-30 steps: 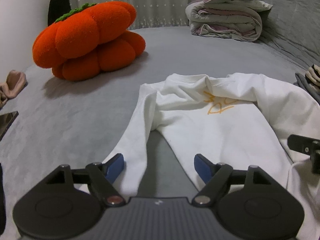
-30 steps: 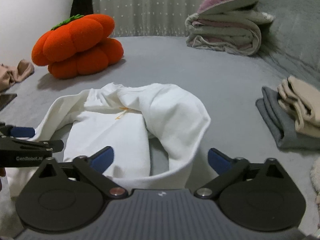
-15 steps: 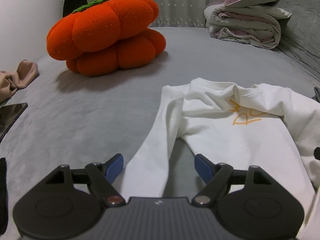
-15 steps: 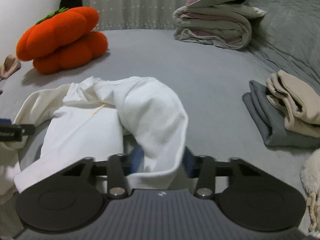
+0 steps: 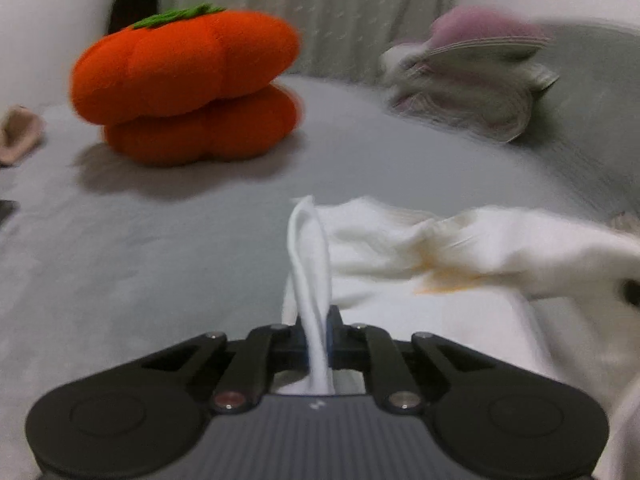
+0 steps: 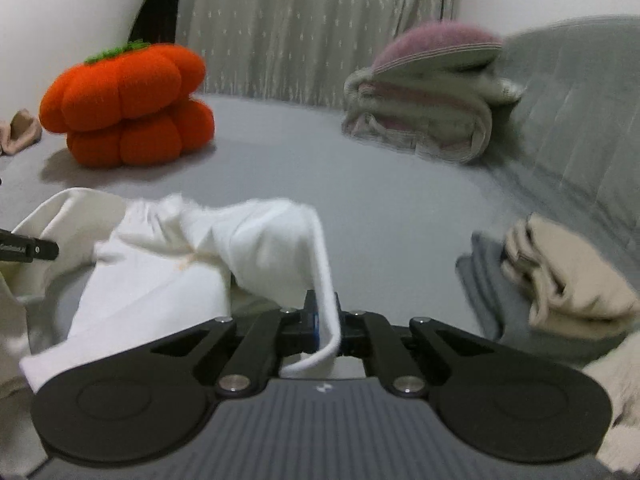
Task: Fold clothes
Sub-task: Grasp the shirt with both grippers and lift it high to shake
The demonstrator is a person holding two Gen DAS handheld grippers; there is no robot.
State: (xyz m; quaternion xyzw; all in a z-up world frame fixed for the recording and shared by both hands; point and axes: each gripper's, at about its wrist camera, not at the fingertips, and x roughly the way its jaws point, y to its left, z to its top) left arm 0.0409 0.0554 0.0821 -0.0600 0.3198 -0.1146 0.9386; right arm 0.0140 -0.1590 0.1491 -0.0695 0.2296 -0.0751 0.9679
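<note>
My left gripper (image 5: 316,332) and right gripper (image 6: 326,320) each pinch a sleeve of the white sweatshirt (image 6: 160,276), which lies bunched on the grey bed (image 6: 380,200); pumpkin cushion (image 5: 184,84) at 11 o'clock

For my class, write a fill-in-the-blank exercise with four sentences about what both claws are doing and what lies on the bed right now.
1. The left claw is shut on a sleeve of the ____ sweatshirt.
2. The right claw is ____ on the same sweatshirt.
3. The plush pumpkin on the grey bed is ____ in colour.
4. Right of the right claw, a beige garment lies on a folded ____ one.

Missing words: white; shut; orange; grey
</note>
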